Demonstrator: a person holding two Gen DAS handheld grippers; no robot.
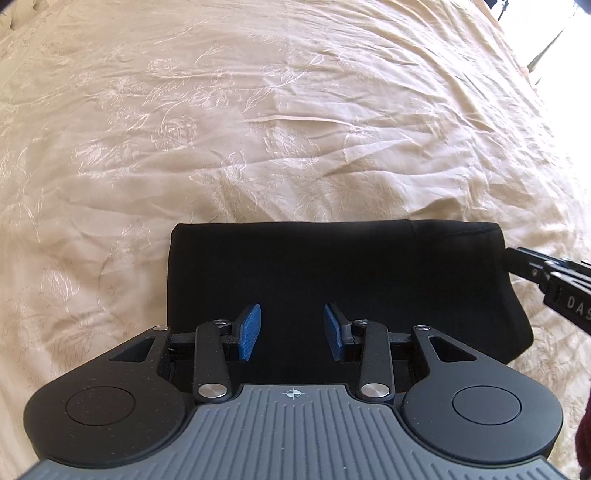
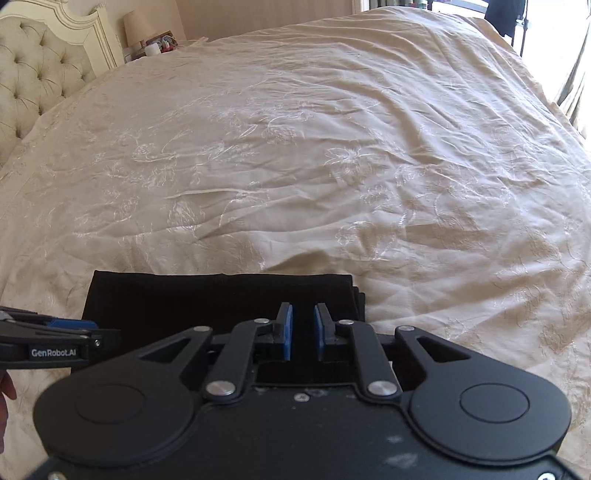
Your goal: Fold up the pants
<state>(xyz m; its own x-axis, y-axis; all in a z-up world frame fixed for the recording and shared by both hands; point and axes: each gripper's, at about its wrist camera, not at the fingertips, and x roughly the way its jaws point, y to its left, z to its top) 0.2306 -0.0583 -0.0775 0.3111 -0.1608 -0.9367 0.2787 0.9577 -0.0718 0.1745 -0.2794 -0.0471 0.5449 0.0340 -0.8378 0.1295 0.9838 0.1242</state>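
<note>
The black pants (image 1: pixel 332 273) lie folded into a compact rectangle on the cream bedspread, near its front edge. They also show in the right wrist view (image 2: pixel 207 299), with stacked layers at the right end. My left gripper (image 1: pixel 291 332) is open and empty, just above the near left part of the pants. My right gripper (image 2: pixel 303 332) is open with a narrower gap, empty, over the pants' right end. The right gripper's fingers (image 1: pixel 532 266) enter the left wrist view at the pants' right edge. The left gripper's fingers (image 2: pixel 66 328) show at the left of the right wrist view.
The cream embroidered bedspread (image 2: pixel 295 147) covers the whole bed, wrinkled. A tufted headboard (image 2: pixel 40 66) and a nightstand with a lamp (image 2: pixel 140 26) stand at the far left. A bright window and curtain (image 2: pixel 576 74) are at the far right.
</note>
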